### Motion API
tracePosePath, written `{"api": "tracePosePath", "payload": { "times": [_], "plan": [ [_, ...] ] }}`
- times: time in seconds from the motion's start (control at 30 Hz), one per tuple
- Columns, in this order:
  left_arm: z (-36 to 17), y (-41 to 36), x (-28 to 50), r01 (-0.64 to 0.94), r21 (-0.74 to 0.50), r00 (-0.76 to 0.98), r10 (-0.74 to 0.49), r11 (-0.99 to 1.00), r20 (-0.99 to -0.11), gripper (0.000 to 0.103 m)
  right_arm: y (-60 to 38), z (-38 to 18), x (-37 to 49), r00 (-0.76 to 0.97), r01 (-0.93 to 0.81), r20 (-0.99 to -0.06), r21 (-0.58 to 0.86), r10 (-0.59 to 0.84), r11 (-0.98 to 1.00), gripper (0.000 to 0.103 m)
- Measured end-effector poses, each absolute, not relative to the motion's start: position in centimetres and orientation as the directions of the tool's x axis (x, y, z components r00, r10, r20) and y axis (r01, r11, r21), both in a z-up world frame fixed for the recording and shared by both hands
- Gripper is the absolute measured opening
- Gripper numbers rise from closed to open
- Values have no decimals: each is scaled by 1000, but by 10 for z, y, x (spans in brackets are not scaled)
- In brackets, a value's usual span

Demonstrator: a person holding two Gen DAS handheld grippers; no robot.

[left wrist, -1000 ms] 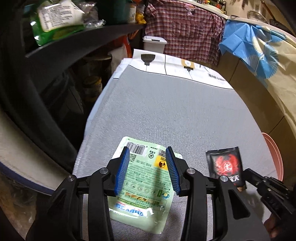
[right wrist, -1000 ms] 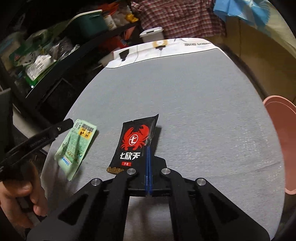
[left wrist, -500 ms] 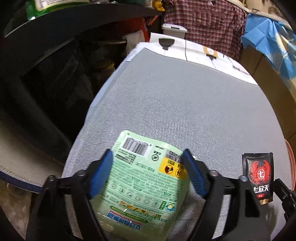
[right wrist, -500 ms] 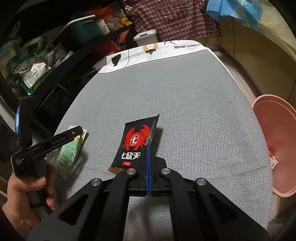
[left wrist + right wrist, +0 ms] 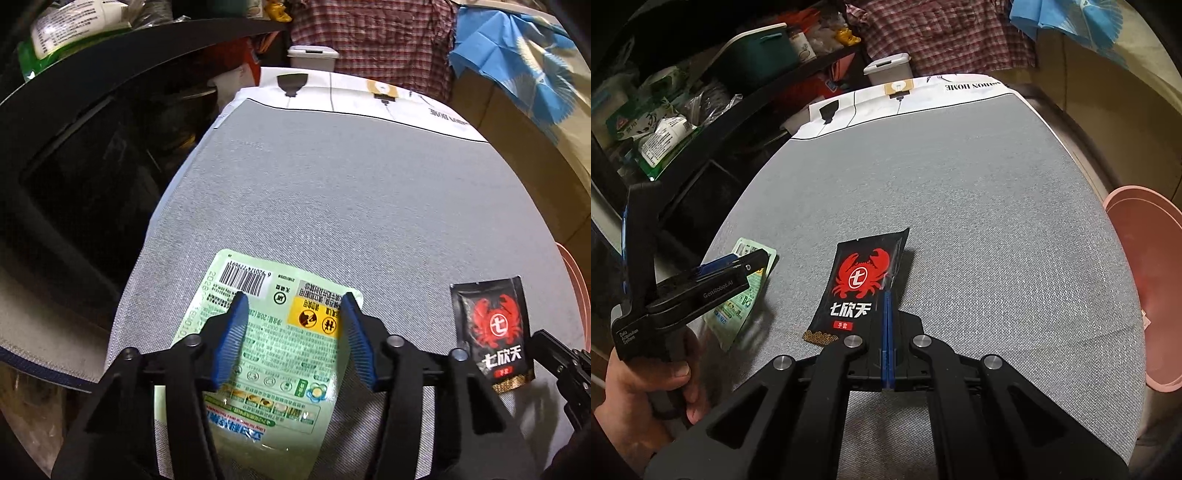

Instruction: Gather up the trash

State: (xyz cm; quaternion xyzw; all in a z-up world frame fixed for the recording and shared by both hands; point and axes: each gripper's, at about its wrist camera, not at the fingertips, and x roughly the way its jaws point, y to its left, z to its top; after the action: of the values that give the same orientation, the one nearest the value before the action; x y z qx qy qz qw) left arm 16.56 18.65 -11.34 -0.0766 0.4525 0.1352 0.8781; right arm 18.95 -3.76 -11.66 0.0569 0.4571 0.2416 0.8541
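A light green wrapper (image 5: 258, 343) with a barcode lies flat on the grey table near its left front edge. My left gripper (image 5: 293, 301) is open, its blue pads straddling the wrapper just above it. A black packet with a red crab (image 5: 493, 332) lies to the right; it also shows in the right wrist view (image 5: 866, 282). My right gripper (image 5: 887, 295) is shut, its tips at the packet's near right edge; whether it pinches the packet I cannot tell. The green wrapper (image 5: 746, 291) and the left gripper (image 5: 733, 264) show at left there.
A pink basin (image 5: 1145, 277) stands beside the table's right edge, below table level. Dark shelves (image 5: 701, 122) with bags and boxes run along the left. A white bin (image 5: 313, 55) and checked cloth (image 5: 373, 33) sit beyond the far end.
My left gripper opened wide half a second ago, then narrowed somewhat over the green wrapper. The right gripper stayed shut at the black packet.
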Motion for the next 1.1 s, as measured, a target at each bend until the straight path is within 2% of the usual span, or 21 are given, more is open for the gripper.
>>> {"api": "tracePosePath", "payload": {
  "times": [0.03,0.07,0.1,0.13,0.2,0.27,0.47,0.53,0.7,0.73,0.77,0.8,0.87,1.1],
  "plan": [
    [-114,186,166,-303,-12,555,166,953,-815,45,-38,-117,189,466,-362,-753,318,465,877,0],
    [-114,186,166,-294,-13,558,161,956,-814,37,-39,-117,188,466,-362,-753,317,465,877,0],
    [-115,185,167,-286,-18,556,151,958,-817,18,-39,-117,188,466,-362,-753,317,465,877,0],
    [-117,186,168,-278,-32,549,131,960,-825,16,-39,-117,188,465,-361,-754,317,464,877,0],
    [-117,186,168,-273,-28,552,133,962,-823,4,-39,-117,188,465,-360,-755,317,463,877,0],
    [-117,185,169,-261,-36,555,119,965,-824,0,-40,-118,187,464,-361,-756,315,462,878,0],
    [-114,191,168,-244,-119,588,49,963,-808,0,-40,-118,187,467,-358,-757,312,458,880,0],
    [-106,187,166,-235,-92,610,73,968,-789,0,-40,-117,188,468,-355,-755,314,458,881,0],
    [-93,194,153,-267,-116,641,87,957,-762,2,-40,-118,189,468,-354,-754,318,461,880,0],
    [-93,195,150,-266,-111,643,91,958,-761,3,-39,-118,189,467,-355,-754,319,462,879,0],
    [-93,195,147,-266,-104,643,96,958,-760,9,-38,-118,189,466,-356,-754,319,463,878,0],
    [-93,196,143,-267,-100,642,100,958,-760,19,-37,-118,188,466,-358,-754,319,464,877,0],
    [-93,201,133,-280,-103,647,108,954,-755,28,-35,-117,188,465,-362,-753,318,466,876,0],
    [-93,219,103,-335,-192,636,71,922,-769,31,-30,-113,181,463,-375,-748,320,475,870,0]
  ]
}}
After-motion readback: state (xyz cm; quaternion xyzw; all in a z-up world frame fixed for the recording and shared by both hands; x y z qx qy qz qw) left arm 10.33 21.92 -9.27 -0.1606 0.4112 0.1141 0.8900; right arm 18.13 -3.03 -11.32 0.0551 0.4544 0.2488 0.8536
